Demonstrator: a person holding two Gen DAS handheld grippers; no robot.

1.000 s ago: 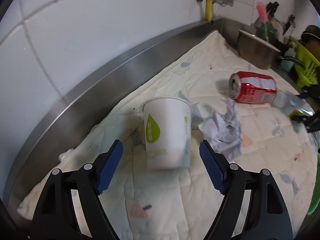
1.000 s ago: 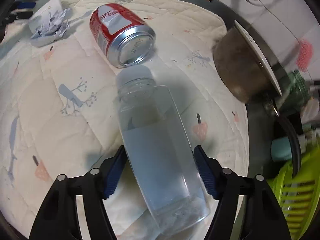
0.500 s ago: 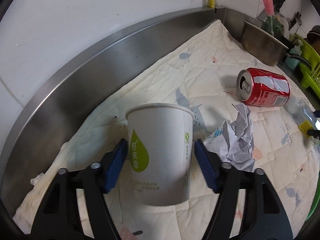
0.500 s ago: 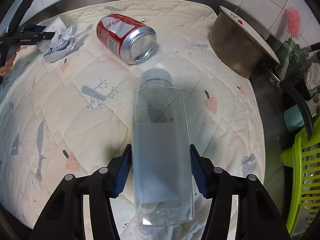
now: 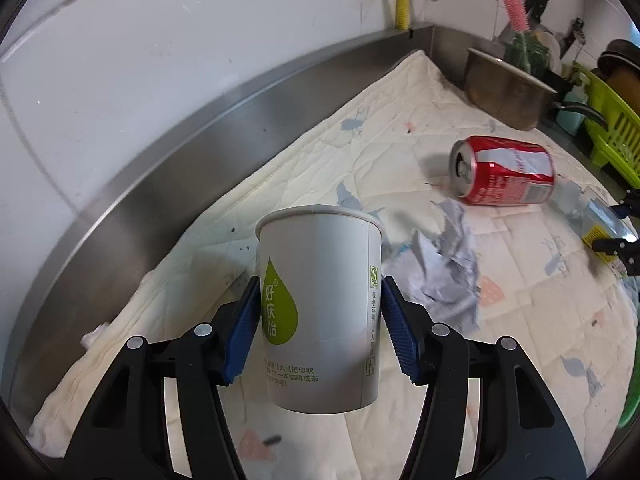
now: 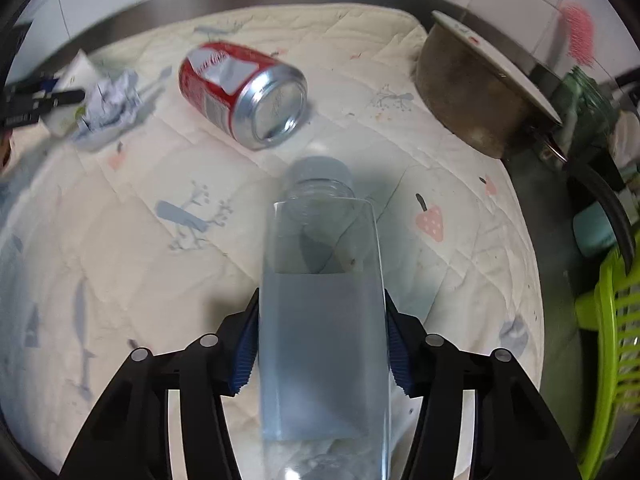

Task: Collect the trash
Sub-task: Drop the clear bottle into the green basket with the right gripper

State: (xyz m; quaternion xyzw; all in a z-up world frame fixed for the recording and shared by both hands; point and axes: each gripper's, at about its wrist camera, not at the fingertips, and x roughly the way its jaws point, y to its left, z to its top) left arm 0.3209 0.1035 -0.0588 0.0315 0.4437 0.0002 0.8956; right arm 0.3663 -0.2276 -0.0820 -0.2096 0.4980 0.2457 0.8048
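A white paper cup [image 5: 316, 248] with a green drop logo stands upright between the blue pads of my left gripper [image 5: 320, 284]; the jaws are closing and both pads touch its sides. A clear plastic bottle [image 6: 324, 320] with a grey cap lies between the pads of my right gripper [image 6: 321, 296], whose jaws are also closing and pressing its flat sides. A dented red soda can [image 5: 504, 170] lies on its side beyond a crumpled paper ball [image 5: 444, 276]. The right wrist view shows the can [image 6: 240, 92] just past the bottle's cap and the paper ball [image 6: 112, 104] at far left.
A quilted cloth [image 5: 400, 120] covers the steel counter, with a steel backsplash [image 5: 200, 140] behind it. A metal pot [image 6: 476, 92] sits at the cloth's far right corner. A green dish rack [image 6: 616, 340] stands along the right edge.
My left gripper closed in around the cup and its pads came onto the cup's sides. The right jaws narrowed onto the bottle, and the wrist rolled so the bottle now lines up straight.
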